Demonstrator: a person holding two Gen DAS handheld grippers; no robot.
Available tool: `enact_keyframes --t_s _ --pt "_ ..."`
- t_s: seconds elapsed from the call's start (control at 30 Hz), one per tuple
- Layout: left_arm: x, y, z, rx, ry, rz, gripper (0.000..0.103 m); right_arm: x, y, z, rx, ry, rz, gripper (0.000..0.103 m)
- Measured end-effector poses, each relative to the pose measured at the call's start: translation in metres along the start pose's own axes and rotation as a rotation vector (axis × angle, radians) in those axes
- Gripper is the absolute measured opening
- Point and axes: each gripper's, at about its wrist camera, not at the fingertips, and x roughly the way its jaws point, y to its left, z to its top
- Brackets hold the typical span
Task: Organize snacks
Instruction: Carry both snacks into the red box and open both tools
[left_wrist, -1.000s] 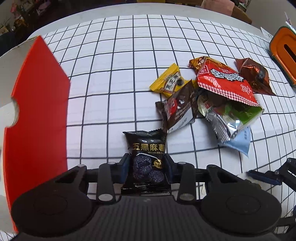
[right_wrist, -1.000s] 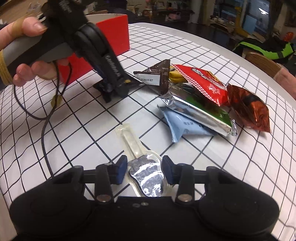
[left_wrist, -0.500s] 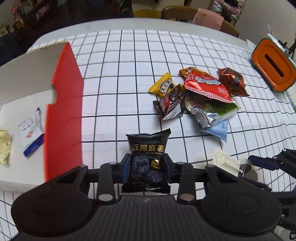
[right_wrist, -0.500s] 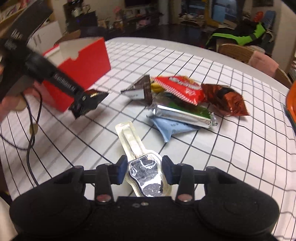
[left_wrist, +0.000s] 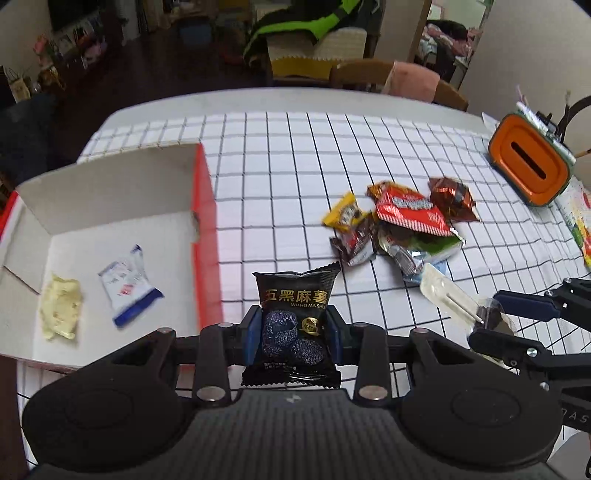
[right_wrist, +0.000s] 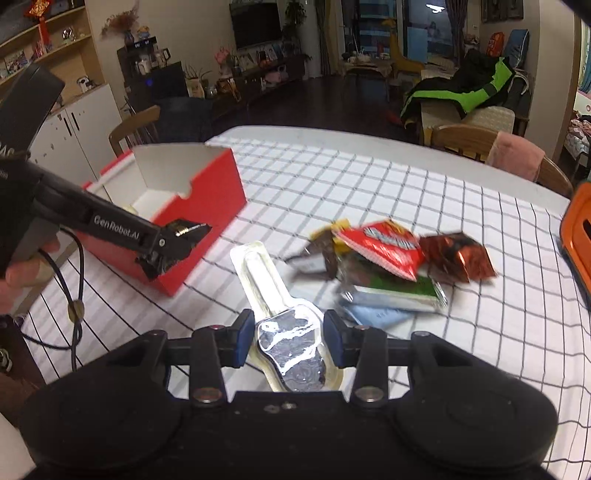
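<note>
The left gripper (left_wrist: 291, 334) was clamped on a black snack packet (left_wrist: 293, 321), its blue pads pressing both sides of the packet, which stood upright above the checked tablecloth (left_wrist: 280, 177). The right gripper (right_wrist: 288, 334) was clamped on a clear blister pack with a foil head (right_wrist: 290, 343); the pack's long clear tail pointed away from the jaws. Both items were clear of the table. To the left stood the red box (left_wrist: 207, 236), open at the top, with a pale yellow packet (left_wrist: 61, 310) and a white-and-blue packet (left_wrist: 127, 284) lying well apart on its white floor. A pile of loose snacks (left_wrist: 402, 229) lay on the cloth to the right of the box, overlapping one another. An orange container (left_wrist: 528, 166) stood near the far right edge
</note>
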Motion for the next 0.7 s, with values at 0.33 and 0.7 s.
enact_keyframes --t_s 0.33,0.7 --pt "-0.031 0.046 0.012 0.018 -0.075 0.022 0.035 0.021 0.049 0.048 0.039 -0.033 0.024 0.040" --pt "-0.033 0.119 0.021 0.004 -0.082 0.058 0.035 0.066 0.102 0.089 0.058 -0.016 0.029 0.040"
